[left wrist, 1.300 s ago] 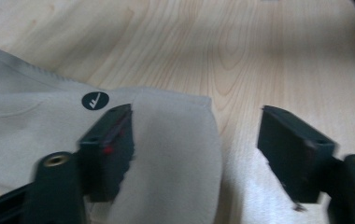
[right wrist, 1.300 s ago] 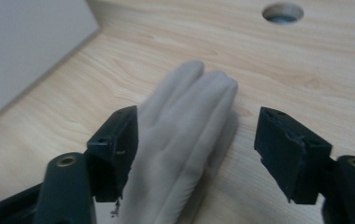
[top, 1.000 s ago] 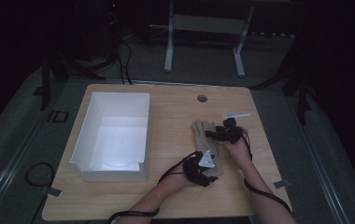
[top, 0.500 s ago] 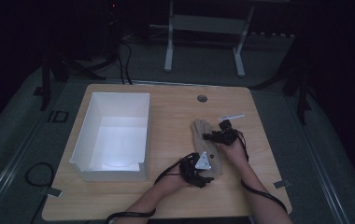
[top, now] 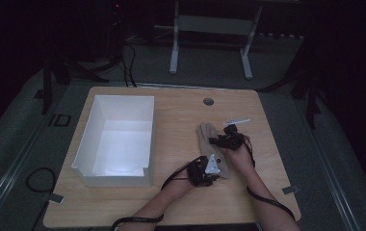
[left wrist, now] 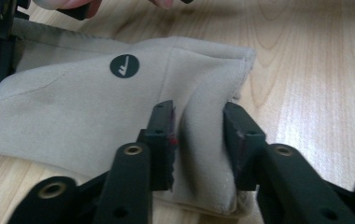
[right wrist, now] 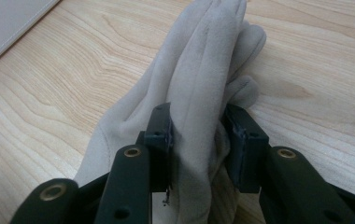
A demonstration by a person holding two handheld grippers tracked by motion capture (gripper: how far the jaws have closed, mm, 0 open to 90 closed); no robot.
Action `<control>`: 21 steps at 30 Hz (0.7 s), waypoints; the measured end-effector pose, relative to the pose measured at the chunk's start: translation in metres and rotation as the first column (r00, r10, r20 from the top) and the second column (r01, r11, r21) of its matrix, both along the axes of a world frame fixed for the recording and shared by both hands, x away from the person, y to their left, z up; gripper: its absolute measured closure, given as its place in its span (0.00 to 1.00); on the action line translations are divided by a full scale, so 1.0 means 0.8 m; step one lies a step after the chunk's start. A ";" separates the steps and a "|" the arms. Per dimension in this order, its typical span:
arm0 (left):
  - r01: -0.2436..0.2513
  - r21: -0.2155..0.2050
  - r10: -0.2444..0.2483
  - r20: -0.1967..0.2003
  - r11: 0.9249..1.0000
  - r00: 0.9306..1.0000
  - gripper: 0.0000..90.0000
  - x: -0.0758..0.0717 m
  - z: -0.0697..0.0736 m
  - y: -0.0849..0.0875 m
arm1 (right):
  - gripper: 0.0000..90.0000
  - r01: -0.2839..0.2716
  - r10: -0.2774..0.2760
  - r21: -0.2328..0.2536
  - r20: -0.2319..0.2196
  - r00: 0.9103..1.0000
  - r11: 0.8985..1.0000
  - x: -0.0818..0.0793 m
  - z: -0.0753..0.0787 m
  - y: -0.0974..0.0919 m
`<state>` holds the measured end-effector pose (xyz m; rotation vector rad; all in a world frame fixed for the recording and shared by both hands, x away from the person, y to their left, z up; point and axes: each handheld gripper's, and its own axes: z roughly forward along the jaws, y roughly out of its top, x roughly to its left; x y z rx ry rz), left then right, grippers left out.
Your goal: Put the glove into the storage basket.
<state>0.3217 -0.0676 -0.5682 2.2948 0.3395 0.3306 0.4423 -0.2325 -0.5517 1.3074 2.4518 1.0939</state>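
A light grey glove (top: pixel 207 138) lies flat on the wooden table (top: pixel 176 120), its fingers pointing away from the person. My left gripper (top: pixel 213 171) is at the cuff end, shut on a raised fold of the glove (left wrist: pixel 73 107) near a round black logo (left wrist: pixel 124 66). My right gripper (top: pixel 217 141) is at the far half, by the glove's right edge. In the right gripper view it (right wrist: pixel 198 126) pinches a ridge of the glove (right wrist: pixel 203 56) just below the fingers. The left gripper (left wrist: pixel 198 123) has fabric bunched between its jaws.
An empty white box (top: pixel 90 132) stands on the left half of the table, and its corner (right wrist: pixel 7 23) shows in the right gripper view. A small white strip (top: pixel 237 121) lies beyond the right gripper. A round cable hole (top: pixel 208 101) sits near the far edge.
The right gripper has shifted slightly left and toward the person, onto the glove. The left gripper has barely moved at the cuff.
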 end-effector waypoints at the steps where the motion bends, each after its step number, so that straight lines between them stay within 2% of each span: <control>1: -0.008 -0.003 0.008 -0.014 1.000 1.000 0.84 0.002 0.001 0.000 | 0.73 0.001 -0.001 0.002 -0.002 1.000 1.000 0.000 0.000 0.000; 5: -0.015 -0.012 0.014 -0.044 1.000 0.999 0.90 0.005 0.006 0.000 | 0.75 0.005 -0.005 0.018 -0.005 1.000 1.000 0.000 0.003 -0.001; 14: -0.008 0.017 0.008 -0.039 1.000 0.999 0.91 0.001 0.021 0.000 | 0.76 0.002 -0.002 0.073 -0.002 1.000 0.997 -0.002 0.020 0.000; 19: -0.007 0.038 0.008 -0.029 0.999 1.000 0.91 0.000 0.035 0.004 | 0.76 -0.004 0.003 0.108 0.011 1.000 0.994 -0.004 0.037 -0.001; 21: -0.009 0.029 0.010 -0.025 1.000 1.000 0.91 0.000 0.043 0.008 | 0.76 -0.001 -0.001 0.112 0.020 1.000 0.994 -0.005 0.046 -0.001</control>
